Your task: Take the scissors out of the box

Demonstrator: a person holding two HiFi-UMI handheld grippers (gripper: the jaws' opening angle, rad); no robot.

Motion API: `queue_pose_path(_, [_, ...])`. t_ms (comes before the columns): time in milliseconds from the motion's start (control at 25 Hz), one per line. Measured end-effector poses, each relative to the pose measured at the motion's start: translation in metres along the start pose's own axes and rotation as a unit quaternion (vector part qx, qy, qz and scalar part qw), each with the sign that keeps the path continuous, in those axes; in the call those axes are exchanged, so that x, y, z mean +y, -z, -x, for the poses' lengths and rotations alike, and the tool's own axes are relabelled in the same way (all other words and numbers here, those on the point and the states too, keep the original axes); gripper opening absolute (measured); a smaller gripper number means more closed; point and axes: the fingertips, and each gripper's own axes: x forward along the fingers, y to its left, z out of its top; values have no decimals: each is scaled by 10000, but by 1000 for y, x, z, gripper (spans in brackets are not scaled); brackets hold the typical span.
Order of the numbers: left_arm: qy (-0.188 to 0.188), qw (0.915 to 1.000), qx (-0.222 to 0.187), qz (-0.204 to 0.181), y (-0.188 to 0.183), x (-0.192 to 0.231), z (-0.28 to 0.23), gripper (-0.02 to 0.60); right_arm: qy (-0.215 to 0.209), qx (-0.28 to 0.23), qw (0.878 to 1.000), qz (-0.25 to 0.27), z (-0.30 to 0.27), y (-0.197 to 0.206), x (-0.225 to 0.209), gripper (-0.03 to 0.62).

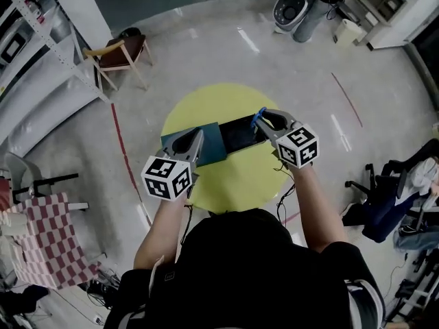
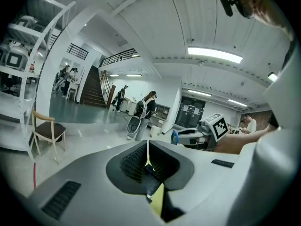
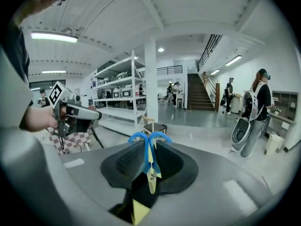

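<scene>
Polished grey floor (image 1: 226, 53) spreads all round the round yellow table (image 1: 233, 180), and the box (image 1: 212, 153) lies on that table right in front of you. From your head view the box shows 2 parts, teal on its left and dark on its right. Whatever lies in the dark part is too shadowed to make out.

Your left gripper (image 1: 198, 138) reaches over the teal left part of the box. From above you cannot tell whether its tips touch that surface. In the left gripper view its jaws are pressed together with only a hairline between the pads. Whether they nip an edge of the box cannot be told. A patch of dark box and a wedge of yellow table show just under them.

Your right gripper (image 1: 263, 120) sits at the right end of the box, above its far corner, and its jaws are clamped on the scissors (image 3: 150, 168). The 2 blue handle loops stick out past the fingertips. The pale blades run back between the pads toward the camera. So the scissors are in that grip and not lying in the box.

Beyond the box to the left stands a wooden chair (image 1: 120, 53). Well to the left of the box, nearer you, hangs a red-and-white checked cloth (image 1: 41, 238). Beyond the box to the right stands a white machine (image 1: 295, 5).
</scene>
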Motion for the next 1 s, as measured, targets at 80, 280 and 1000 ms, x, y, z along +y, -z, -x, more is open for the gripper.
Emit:
queue_pose_path(80, [6,9999,-41,-94,-9,0,0,18,87,-314,9994,-150,15,-16,0,89])
queue_pose_path(280, [-33,9995,-100,-302,-27,-6,2,18,113,-1091,9931,-417,54,-55,2,89])
queue_pose_path(1000, [-459,9944,-734,-602,-91,-49,11,18,-268,-2592,9649,-313,149,-135,-4,89])
